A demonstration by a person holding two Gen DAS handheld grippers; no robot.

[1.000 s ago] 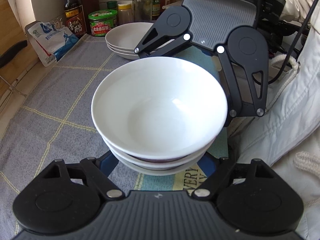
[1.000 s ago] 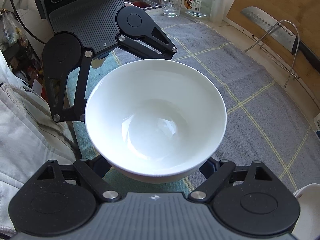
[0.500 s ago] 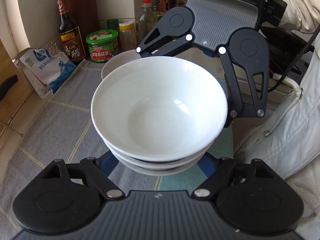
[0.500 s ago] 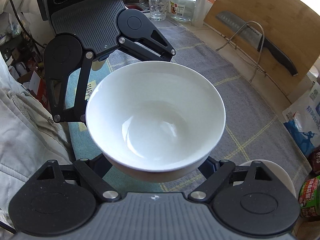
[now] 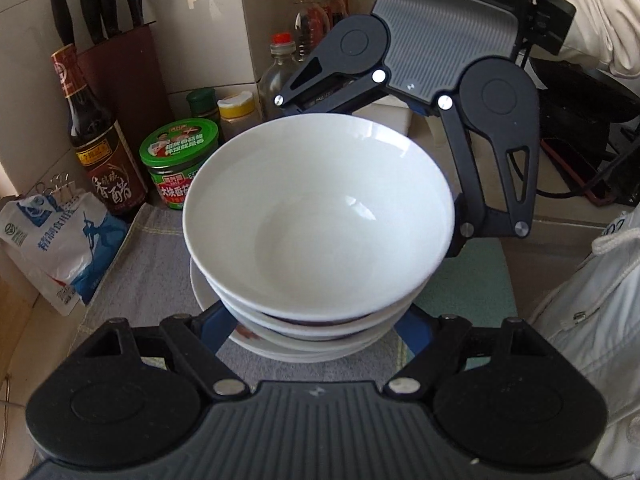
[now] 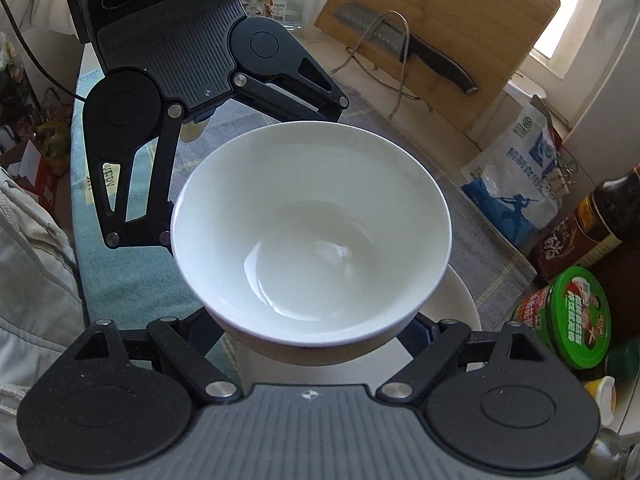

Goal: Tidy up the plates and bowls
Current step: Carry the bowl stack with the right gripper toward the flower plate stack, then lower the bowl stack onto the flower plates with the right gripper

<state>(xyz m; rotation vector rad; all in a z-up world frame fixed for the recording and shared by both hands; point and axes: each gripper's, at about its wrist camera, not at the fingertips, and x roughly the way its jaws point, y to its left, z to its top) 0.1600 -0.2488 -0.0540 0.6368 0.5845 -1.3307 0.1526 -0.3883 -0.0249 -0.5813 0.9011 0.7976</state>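
**Kitchen counter, stacked bowls carried by both grippers**

Grey checked cloth [image 5: 160, 248] was seen covering the counter, with a soy bottle [image 5: 100, 152], green-lidded jar [image 5: 180, 160] and salt bag [image 5: 52, 248] at the wall. A bowl stack [image 5: 318, 220] was held upright, mouths facing up, no long axis since round. It was gripped from opposite sides: left gripper [image 5: 316, 324] with blue fingers [image 5: 214, 328] pinching the lower bowls, right gripper [image 6: 316, 340] with fingers spread around the bowl base. The stack was positioned over a pile of plates [image 5: 296, 354], just above or touching; contact could not be told.

Only the left wrist view showed the nested bowl layers, a red pattern on a lower one, and the knife block [image 5: 120, 68]. Only the right wrist view showed the cutting board [image 6: 440, 40], the knife [image 6: 404, 52] on a wire stand, and the plate rim [image 6: 460, 300] beside the top bowl [image 6: 312, 236].
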